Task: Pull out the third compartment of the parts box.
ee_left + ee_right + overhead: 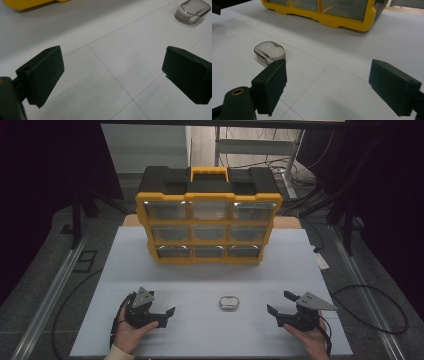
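Both sets of tongs sit low over the white bench [210, 270], and nothing is in hand yet. The small clear case [228, 303] lies flat on the bench midway between the two, well in front of the yellow drawer organiser [208, 227], whose nine drawers all look pushed in.

The left tongs [167, 316] are spread wide and empty, pointing across toward the case; in the left gripper view the case [192, 11] sits far off at the top right, beyond the gap. The right tongs [281, 309] are just as wide and empty, aimed inward from the other side. In the right gripper view the case [269, 52] lies just past the left-hand jaw, off the centre line.

This reads as the opening approach: the pick has not begun. Next move, likely for the right side, calls for swinging the gap over the case, dropping until the jaws bracket it, then closing gently, since the smooth clear shell could skid.

Each hand cradles its tool from below, wrists near the bench's front edge, jaws roughly level.
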